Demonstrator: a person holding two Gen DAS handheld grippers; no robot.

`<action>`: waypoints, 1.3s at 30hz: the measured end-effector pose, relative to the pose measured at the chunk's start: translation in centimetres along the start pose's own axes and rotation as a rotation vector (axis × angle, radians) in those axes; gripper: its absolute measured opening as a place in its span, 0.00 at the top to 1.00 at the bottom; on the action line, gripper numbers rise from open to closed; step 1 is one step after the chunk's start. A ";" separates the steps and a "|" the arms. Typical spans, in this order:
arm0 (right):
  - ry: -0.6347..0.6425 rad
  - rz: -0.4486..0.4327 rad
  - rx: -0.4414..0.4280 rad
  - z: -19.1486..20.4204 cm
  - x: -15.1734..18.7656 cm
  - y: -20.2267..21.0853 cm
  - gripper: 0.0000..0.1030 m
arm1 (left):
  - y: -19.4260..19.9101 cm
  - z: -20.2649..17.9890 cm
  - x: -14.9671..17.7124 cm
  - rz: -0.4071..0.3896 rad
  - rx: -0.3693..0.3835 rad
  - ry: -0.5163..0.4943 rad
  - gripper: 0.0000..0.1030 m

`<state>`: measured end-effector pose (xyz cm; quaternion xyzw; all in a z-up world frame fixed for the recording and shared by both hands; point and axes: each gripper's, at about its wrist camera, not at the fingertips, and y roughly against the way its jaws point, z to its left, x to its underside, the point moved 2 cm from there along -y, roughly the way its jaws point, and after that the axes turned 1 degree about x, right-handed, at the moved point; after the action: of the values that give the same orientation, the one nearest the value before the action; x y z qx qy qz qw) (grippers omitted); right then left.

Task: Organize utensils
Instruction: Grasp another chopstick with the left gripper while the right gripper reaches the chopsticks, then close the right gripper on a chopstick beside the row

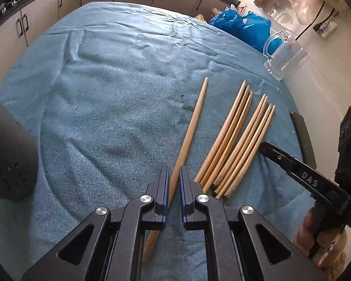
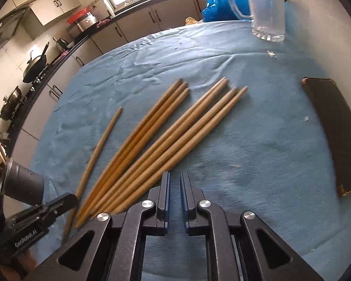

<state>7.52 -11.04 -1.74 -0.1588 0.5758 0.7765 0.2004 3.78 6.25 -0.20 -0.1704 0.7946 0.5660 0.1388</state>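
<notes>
Here the left gripper (image 1: 174,175) has its fingers narrowed around the single chopstick (image 1: 191,126), which lies on the blue-clothed surface (image 1: 105,82); firm contact I cannot tell. The grip sits near the thick end, so the long tip may swing or slip on lifting. The right gripper (image 2: 174,180) hovers narrow and empty beside the seven grouped chopsticks (image 2: 156,135), which a careless brush could scatter.

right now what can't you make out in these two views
- Single chopstick, left wrist view: its near end runs under the left gripper; whether the pads touch it is unclear.
- Chopstick bundle, right wrist view: butt ends hidden behind the right gripper.
- Glass mug, right wrist view: top cut off by the frame.
- Grey holder, left wrist view: cut off at the left edge.
</notes>
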 end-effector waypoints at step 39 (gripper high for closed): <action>0.072 0.059 0.093 4.8 1.6 1.6 0.54 | 3.6 1.8 6.8 -0.024 0.091 0.060 0.93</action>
<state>5.32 -6.67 0.20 -0.1599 0.6226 0.7483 0.1638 -3.82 8.26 -0.52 -0.1903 0.8213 0.5221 0.1293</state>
